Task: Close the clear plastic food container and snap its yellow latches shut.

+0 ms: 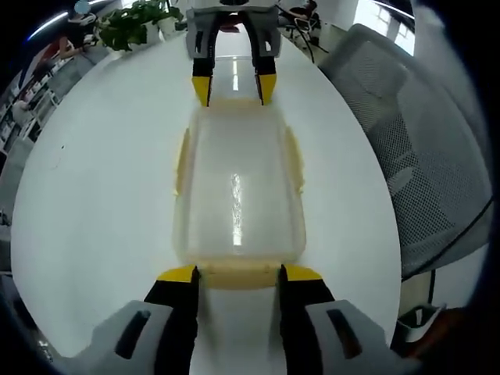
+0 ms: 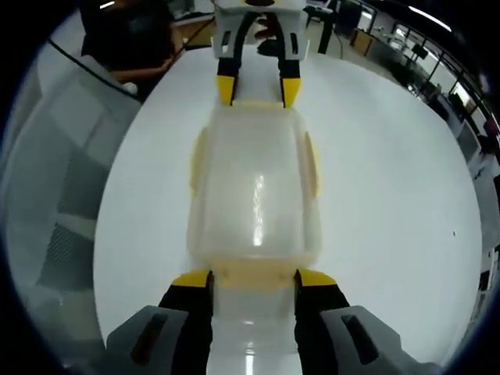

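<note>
The left gripper (image 1: 237,273) and right gripper (image 2: 254,279) stand spread at opposite end latches of the container (image 1: 237,191). Uneven pushing could slide it on the table (image 1: 101,180).

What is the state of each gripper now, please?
Left gripper: open, jaws on either side of a yellow end latch of the container.
Right gripper: open, jaws on either side of the opposite end latch.
</note>
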`<state>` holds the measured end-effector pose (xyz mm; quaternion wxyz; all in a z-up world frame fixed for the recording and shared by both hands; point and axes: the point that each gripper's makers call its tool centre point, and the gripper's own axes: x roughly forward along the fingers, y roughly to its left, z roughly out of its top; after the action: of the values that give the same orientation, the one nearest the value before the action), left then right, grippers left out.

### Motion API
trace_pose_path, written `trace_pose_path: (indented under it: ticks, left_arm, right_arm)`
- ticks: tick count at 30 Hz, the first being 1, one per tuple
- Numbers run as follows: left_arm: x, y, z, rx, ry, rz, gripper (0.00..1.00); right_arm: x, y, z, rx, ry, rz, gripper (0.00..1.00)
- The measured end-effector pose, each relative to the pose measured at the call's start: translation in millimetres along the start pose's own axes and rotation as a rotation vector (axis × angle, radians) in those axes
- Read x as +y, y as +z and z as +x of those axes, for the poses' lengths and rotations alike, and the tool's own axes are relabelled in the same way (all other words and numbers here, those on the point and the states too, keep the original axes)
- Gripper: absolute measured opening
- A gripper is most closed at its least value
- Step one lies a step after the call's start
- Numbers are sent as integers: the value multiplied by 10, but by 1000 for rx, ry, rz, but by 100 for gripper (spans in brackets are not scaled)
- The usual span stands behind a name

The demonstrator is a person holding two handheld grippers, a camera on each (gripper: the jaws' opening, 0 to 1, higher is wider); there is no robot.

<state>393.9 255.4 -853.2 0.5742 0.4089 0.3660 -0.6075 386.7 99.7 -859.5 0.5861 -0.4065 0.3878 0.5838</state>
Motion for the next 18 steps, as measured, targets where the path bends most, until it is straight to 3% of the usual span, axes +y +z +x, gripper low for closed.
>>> trace_pose_path:
  ticks: [18]
  left_arm:
    - [2, -22, 5, 17, 6, -9, 40]
  right_arm:
    - [-20, 0, 18, 38, -1, 35, 39]
